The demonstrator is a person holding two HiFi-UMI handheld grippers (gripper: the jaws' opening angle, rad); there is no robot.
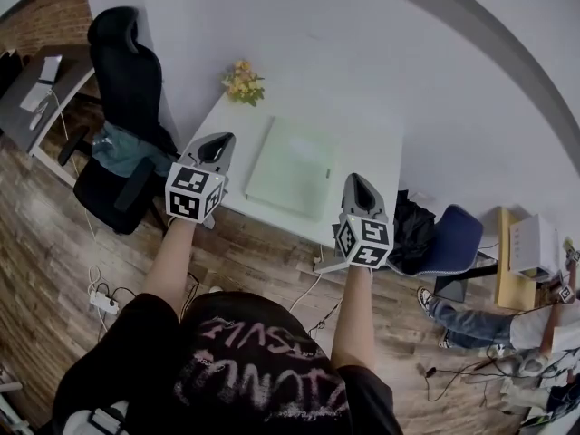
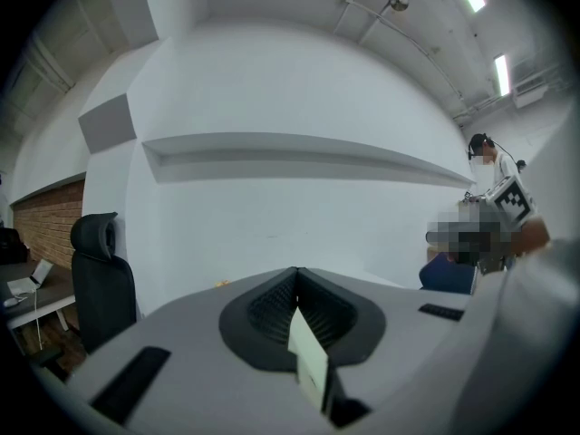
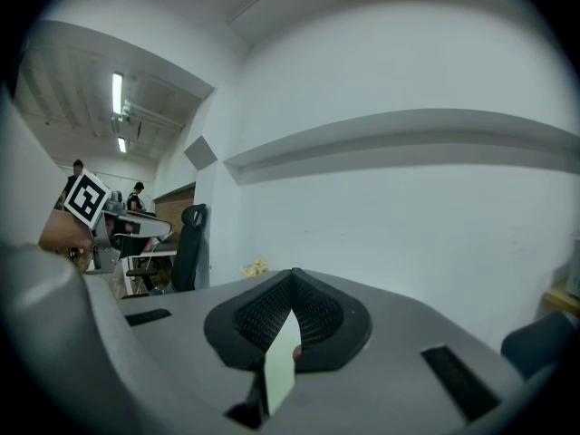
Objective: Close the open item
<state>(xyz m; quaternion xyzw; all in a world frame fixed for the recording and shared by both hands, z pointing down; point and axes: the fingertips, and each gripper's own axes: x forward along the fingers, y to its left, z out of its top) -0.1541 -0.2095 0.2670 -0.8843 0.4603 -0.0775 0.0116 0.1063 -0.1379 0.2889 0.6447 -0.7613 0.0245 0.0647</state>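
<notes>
Two hand-held grippers are up over the near edge of the white table [image 1: 367, 139], one per hand, and both point across it toward the white wall [image 1: 362, 34]. The left gripper [image 1: 220, 140] sits above the table's near left corner. Its jaws are pressed together with nothing between them, and its own view shows the ribbed pads meeting at the tip [image 2: 295, 271]. The right gripper [image 1: 360, 181] is over the table's near edge, right of centre. Its jaws are likewise closed and empty, with the tips touching in its own view [image 3: 292, 273]. Each gripper has a marker cube facing the head camera, the left one [image 1: 193, 193] and the right one [image 1: 364, 240] both nearer the person than the table edge. The task's thing, a pale green flat item [image 1: 292, 166], lies on the middle of the table between the two grippers and beyond them. It rests flat on the top, and neither gripper touches it. Nothing on it stands raised in the head view, and I cannot tell whether it has a hinge or seam. A small bunch of yellow flowers [image 1: 243, 82] sits at the table's far left corner. A black office chair [image 1: 127, 71] stands off the table's left end, on the wood floor [image 1: 54, 243]. A blue chair [image 1: 453, 238] stands off the table's near right corner, with a black bag [image 1: 412, 223] between it and the table.
</notes>
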